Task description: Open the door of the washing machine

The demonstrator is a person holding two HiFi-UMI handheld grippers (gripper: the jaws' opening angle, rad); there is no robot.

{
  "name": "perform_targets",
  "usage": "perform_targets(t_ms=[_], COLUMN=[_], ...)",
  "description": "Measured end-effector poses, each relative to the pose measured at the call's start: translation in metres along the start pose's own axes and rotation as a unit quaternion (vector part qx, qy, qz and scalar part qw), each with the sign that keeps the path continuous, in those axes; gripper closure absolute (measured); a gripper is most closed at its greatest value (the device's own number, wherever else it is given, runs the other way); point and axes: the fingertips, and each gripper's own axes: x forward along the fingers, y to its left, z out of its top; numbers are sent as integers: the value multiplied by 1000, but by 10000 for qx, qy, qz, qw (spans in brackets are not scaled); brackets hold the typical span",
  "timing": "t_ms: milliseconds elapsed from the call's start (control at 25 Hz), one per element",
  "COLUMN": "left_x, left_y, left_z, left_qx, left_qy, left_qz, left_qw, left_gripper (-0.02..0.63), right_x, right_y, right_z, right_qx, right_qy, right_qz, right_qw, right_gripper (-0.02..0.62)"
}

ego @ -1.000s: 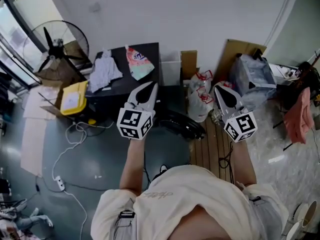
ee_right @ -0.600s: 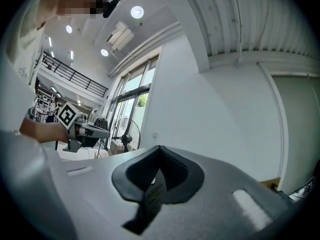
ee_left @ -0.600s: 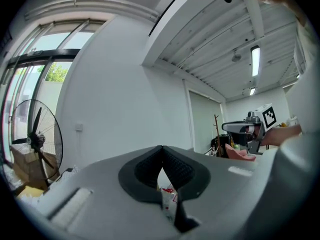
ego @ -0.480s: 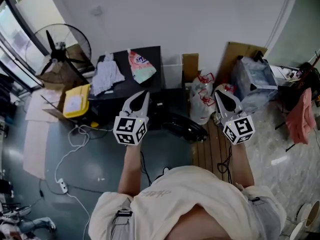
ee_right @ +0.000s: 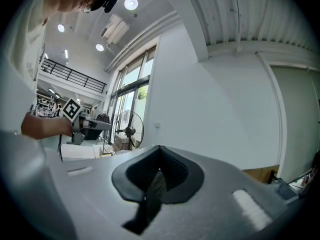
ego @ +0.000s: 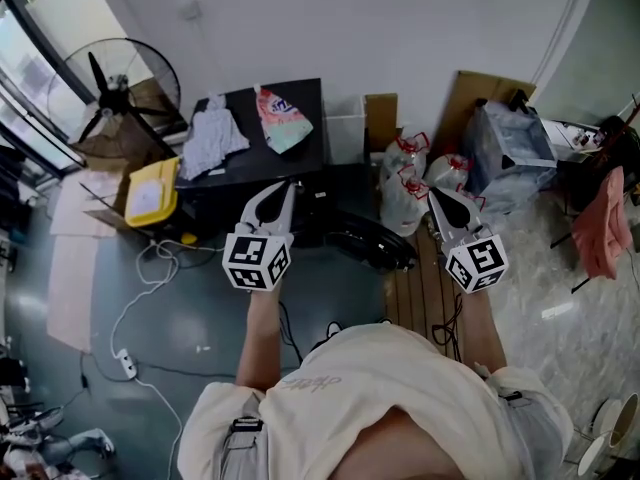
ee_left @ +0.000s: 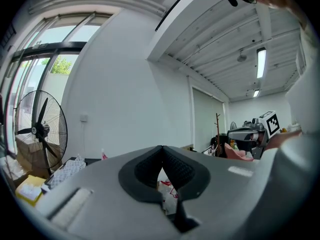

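Presently the black washing machine [ego: 250, 158] stands against the wall; the left gripper [ego: 288, 185] hovers before its front, the right gripper [ego: 434, 194] off to its right; both sets of fingers are pressed together, empty; the door is not clearly discernible; likely rigid, hinged and latched; grip its rim handle and pull steadily.

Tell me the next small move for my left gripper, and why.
Probably open the left gripper: it is shut on nothing and sits close to the black machine, so it can't take hold of anything yet.
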Motion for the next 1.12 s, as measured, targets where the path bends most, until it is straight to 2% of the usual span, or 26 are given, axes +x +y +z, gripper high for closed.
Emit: perform_targets(t_ms=[560, 1120], left_x=[16, 44], left_y=[-22, -58], left_z=[-7, -8], left_qx=[-13, 105], left_qy=[40, 81], left_qz=[-507, -1161], left_qw=[9987, 9931], left_gripper=[588, 588], right_x=[-21, -52], right_y=[15, 10], right_z=[-6, -20], right_qx=[75, 287], right_qy=[57, 121], right_qz=[-78, -559], right_qw=[9999, 9980], right_gripper=[595, 595])
